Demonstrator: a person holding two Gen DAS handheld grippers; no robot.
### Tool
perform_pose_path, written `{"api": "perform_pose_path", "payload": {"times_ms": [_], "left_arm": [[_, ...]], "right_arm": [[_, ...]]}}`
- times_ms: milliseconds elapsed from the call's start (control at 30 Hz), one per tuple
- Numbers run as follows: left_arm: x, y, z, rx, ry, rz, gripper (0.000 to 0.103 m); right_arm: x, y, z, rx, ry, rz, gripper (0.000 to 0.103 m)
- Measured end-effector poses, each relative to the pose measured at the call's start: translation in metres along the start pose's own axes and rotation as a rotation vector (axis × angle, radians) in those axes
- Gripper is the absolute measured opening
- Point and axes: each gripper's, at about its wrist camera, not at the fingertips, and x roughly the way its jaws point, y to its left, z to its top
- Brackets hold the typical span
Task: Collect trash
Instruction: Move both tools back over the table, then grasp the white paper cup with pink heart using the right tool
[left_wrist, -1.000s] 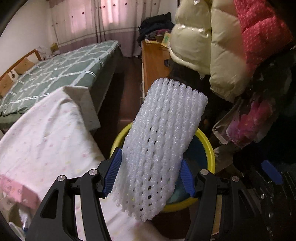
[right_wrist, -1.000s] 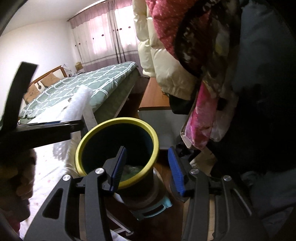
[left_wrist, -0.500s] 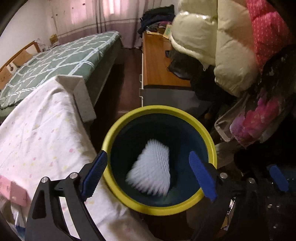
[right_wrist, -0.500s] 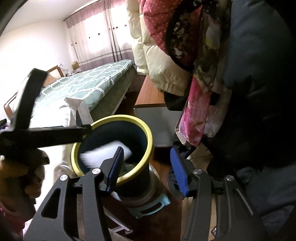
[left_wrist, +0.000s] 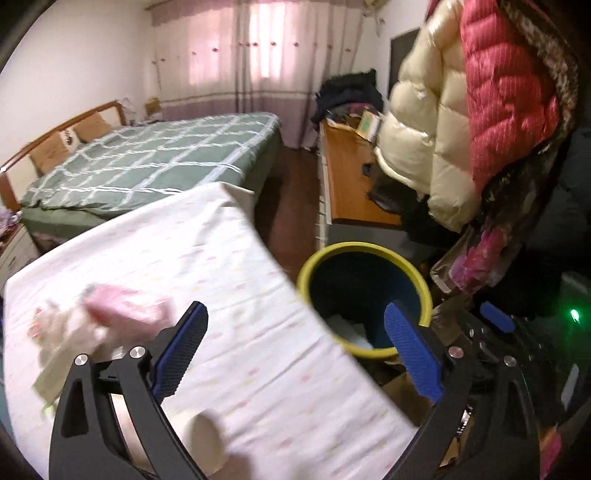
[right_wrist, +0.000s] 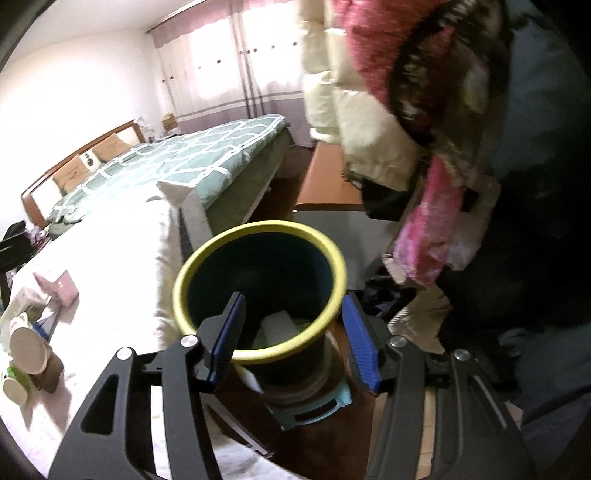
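L gripper (left_wrist: 293, 354) jaws wide, nothing btwn them, over white sheet (left_wrist: 221, 280). Bin (left_wrist: 406, 269), yellow rim, dark inside, sits on floor just beside sheet edge; white foam net (left_wrist: 347, 325) lies at bottom, partly cut off by rim. R gripper (right_wrist: 295, 336) jaws wide, empty, hovering at bin rim (right_wrist: 236, 236); white foam (right_wrist: 279, 325) seen inside w/ greenish scraps. On sheet, far L: paper cups (right_wrist: 27, 349) on their sides, pink box (right_wrist: 66, 290), small cartons, all well apart from bin. Green bed (left_wrist: 155, 158) behind. Jackets (left_wrist: 480, 110) hang at R above bin. L view trash blurred, hard to ID.
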Motion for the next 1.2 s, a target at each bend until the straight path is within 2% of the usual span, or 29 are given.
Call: {"api": "perform_pose_path", "payload": {"times_ms": [200,400,567,700,800,867,1033,1200], "left_arm": [[-0.063,0.077,-0.043,-0.100,-0.047,0.107,0.097],[-0.126,0.169,-0.093,-0.261,-0.097,0.295,0.097],[-0.162,0.221,-0.125,-0.354,-0.125,0.384,0.097],[-0.174,0.242,-0.143,-0.387,-0.128,0.419,0.097],[-0.174,0.245,-0.149,-0.392,-0.129,0.426,0.097],[-0.172,0.238,-0.149,-0.391,-0.129,0.426,0.097],[-0.170,0.234,-0.151,-0.388,-0.124,0.416,0.097],[-0.163,0.230,-0.150,-0.390,-0.110,0.398,0.097]], "right_arm": [[-0.002,0.058,-0.006,-0.095,0.027,0.100,0.053],[-0.008,0.126,-0.013,-0.197,0.045,0.223,0.053],[-0.021,0.175,-0.017,-0.258,0.047,0.325,0.054],[-0.033,0.207,-0.019,-0.303,0.033,0.386,0.056],[-0.038,0.233,-0.025,-0.346,0.036,0.412,0.059],[-0.038,0.242,-0.029,-0.355,0.040,0.424,0.065],[-0.037,0.258,-0.041,-0.397,0.056,0.423,0.073],[-0.025,0.256,-0.046,-0.395,0.082,0.424,0.079]]}}
